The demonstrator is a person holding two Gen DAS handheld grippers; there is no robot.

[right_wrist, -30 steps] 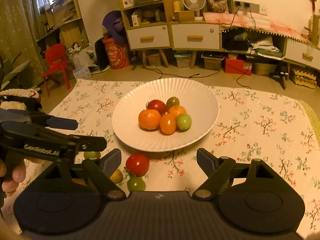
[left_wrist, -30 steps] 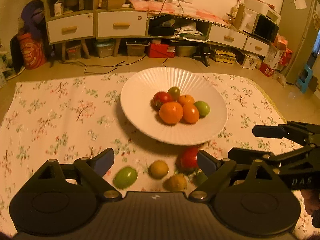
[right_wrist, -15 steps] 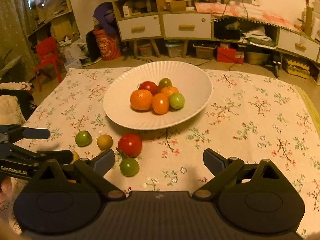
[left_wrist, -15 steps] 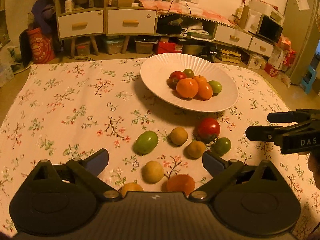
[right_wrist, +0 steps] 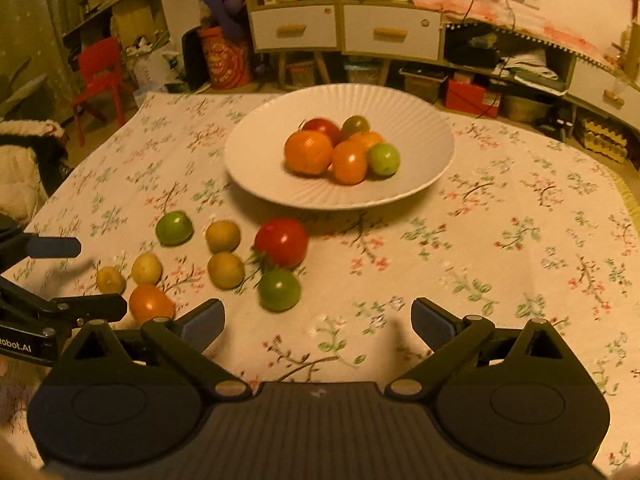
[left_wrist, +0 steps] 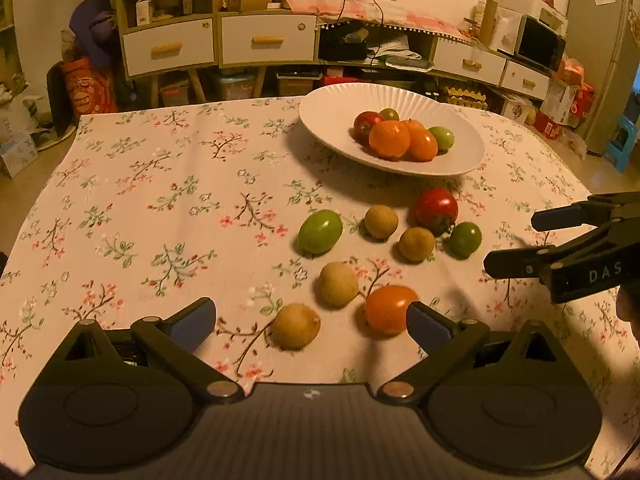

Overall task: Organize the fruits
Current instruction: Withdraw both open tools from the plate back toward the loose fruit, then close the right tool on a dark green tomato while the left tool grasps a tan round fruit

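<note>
A white ribbed plate (left_wrist: 332, 120) (right_wrist: 416, 120) holds several orange, red and green fruits. In front of it on the floral cloth lie loose fruits: a red tomato (left_wrist: 435, 209) (right_wrist: 281, 242), a green fruit (left_wrist: 320, 232) (right_wrist: 173, 228), a small green one (left_wrist: 464, 239) (right_wrist: 279, 290), an orange one (left_wrist: 386, 309) (right_wrist: 150, 303) and several yellow-brown ones (left_wrist: 296, 326). My left gripper (left_wrist: 310, 324) is open and empty, just short of the nearest fruits. My right gripper (right_wrist: 318, 320) is open and empty, to the right of the loose fruits.
The floral cloth (left_wrist: 160, 200) covers the table. Behind it stand shelves with white drawers (left_wrist: 216, 44), storage boxes on the floor and a red chair (right_wrist: 98, 76). Each gripper shows at the edge of the other's view.
Both grippers have pulled back from the plate toward me and risen. More loose fruits have come into view. Both stay open and empty.
</note>
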